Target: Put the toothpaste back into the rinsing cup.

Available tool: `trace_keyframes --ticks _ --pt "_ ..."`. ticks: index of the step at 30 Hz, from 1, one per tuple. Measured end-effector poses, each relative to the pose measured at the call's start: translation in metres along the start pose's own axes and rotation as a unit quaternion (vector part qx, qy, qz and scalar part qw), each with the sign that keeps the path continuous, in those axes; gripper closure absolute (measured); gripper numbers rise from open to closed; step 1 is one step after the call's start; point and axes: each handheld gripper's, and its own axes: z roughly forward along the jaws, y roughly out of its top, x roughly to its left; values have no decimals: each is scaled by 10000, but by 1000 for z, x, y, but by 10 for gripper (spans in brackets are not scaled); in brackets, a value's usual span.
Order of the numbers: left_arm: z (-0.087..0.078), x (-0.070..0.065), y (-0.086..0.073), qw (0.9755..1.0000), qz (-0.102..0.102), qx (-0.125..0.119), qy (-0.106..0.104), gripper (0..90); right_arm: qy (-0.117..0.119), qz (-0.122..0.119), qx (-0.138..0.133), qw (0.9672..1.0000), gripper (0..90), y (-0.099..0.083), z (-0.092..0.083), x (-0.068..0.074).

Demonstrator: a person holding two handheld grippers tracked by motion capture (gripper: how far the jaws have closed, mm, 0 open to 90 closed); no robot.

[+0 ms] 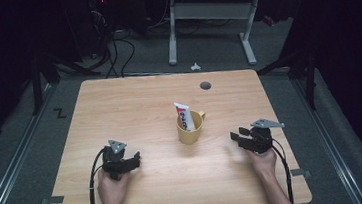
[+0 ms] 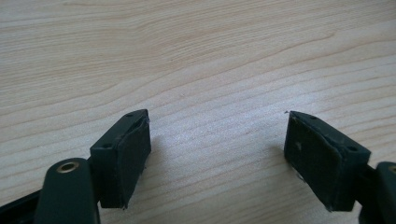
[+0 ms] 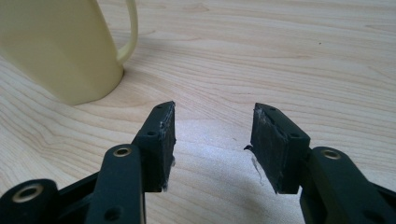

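Tube (image 1: pixel 183 115): we see it leaning in the yellow mug (image 1: pixel 190 129), centre of the high view.
Risk: we judge a sideways nudge could tip both.
Right gripper (image 1: pixel 239 139): half open, empty, right of the mug.
Left gripper (image 1: pixel 135 161): wide open, empty, lower left.

A pale wooden bench (image 1: pixel 119 108) stands on grey carpet (image 1: pixel 214 48), lit from above while the surroundings fall into darkness. Beyond it, a white-legged desk (image 1: pixel 208 14) and tangled black cables (image 1: pixel 114 50).
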Motion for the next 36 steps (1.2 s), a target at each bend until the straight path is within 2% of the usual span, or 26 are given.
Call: trace_keyframes --ticks 5,11,16,36 --pt "0 0 0 10000 0 -1 0 231 -11 -36 175 9998 488 -3 7 0" --pt "0 0 0 10000 1 0 1 231 -46 -77 215 9997 481 -3 10 1" --pt "0 0 0 10000 0 -1 0 231 -142 -162 357 9991 476 -5 16 4" --pt "0 0 0 10000 1 1 0 231 -227 -339 524 9978 456 -7 24 9"
